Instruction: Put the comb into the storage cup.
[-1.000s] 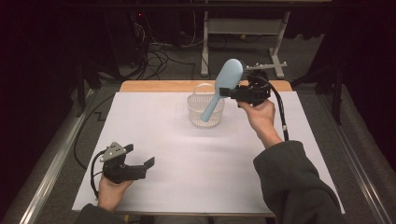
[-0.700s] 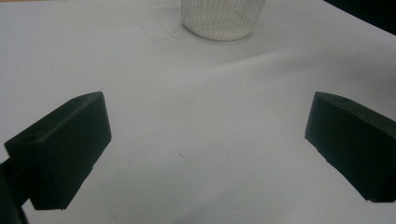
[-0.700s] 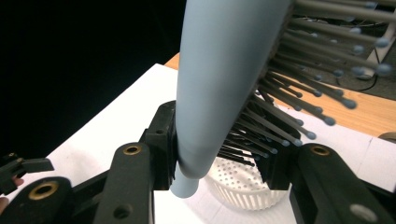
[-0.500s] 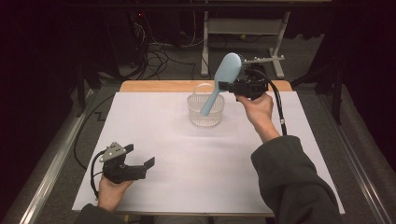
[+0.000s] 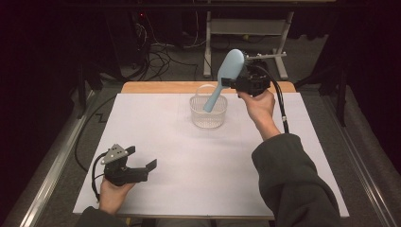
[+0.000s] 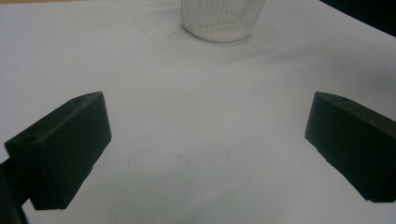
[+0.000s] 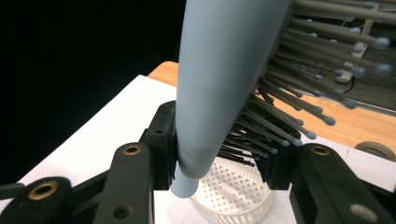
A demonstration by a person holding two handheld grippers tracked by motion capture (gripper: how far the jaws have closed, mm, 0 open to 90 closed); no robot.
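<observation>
The right tool (image 5: 236,81) pinches a light blue hairbrush (image 5: 226,75) and holds it in the air above the far middle of the counter (image 5: 156,127). In the high view the brush hangs tilted: its oval head points up and away from the person, while the handle slants down toward the basket (image 5: 208,112), a small white one with a thin bail handle. The handle's tip is over the basket's open top; whether it touches the rim or the inside cannot be told.

In the right gripper view the jaws press on the brush (image 7: 219,88) where the head narrows into the handle, one jaw against its smooth back and the other on the bristle side. The dark bristles with pale tips fan out to the right. Below the handle's end lies the perforated floor of the basket (image 7: 233,191).

The left tool (image 5: 142,168) rests low at the near left of the counter, well apart from the basket. Its jaws are spread wide with nothing between them; in the left gripper view only white counter (image 6: 201,140) lies between them, and the ribbed wall of the basket (image 6: 219,21) stands farther off.
</observation>
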